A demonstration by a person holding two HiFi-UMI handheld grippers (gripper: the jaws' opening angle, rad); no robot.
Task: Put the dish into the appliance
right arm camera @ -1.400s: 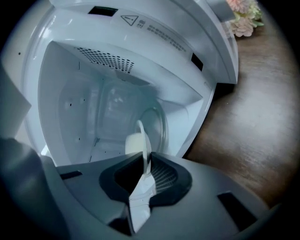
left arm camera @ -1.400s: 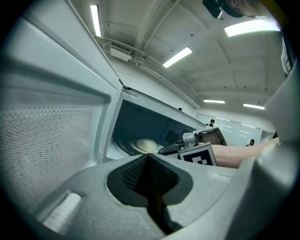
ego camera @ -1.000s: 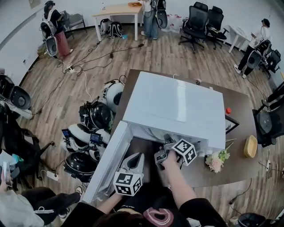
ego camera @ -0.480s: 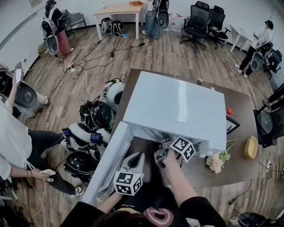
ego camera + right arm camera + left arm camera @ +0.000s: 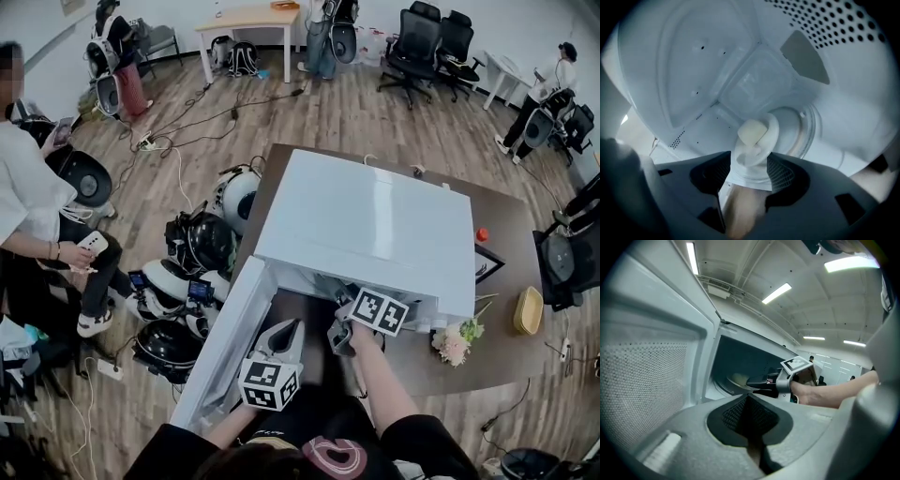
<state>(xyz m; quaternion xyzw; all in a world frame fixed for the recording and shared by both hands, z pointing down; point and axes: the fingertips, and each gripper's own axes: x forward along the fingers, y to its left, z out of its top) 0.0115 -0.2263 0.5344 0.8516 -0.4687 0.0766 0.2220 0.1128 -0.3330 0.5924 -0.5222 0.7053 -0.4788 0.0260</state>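
The white appliance (image 5: 375,220) is a microwave on a brown table, its door (image 5: 230,342) swung open to the left. My right gripper (image 5: 339,323) reaches into the cavity. In the right gripper view, a small white dish (image 5: 752,140) with a pale lump on it rests by the glass turntable (image 5: 808,126). The right gripper (image 5: 750,161) has just been opening; the dish lies between its spread pads. The left gripper view shows the same dish (image 5: 738,379) ahead of the right gripper (image 5: 761,383). My left gripper (image 5: 284,330) hangs by the door, shut on nothing.
A bunch of flowers (image 5: 452,342), a yellow basket (image 5: 529,310) and a small red thing (image 5: 482,234) sit on the table to the right. Helmets and backpacks (image 5: 202,248) lie on the floor left of the door. A seated person (image 5: 37,206) is at far left.
The right gripper has rolled, its marker cube now lying flatter, and it has shifted slightly at the microwave's mouth. The left gripper has stayed put. A person has moved in at far left.
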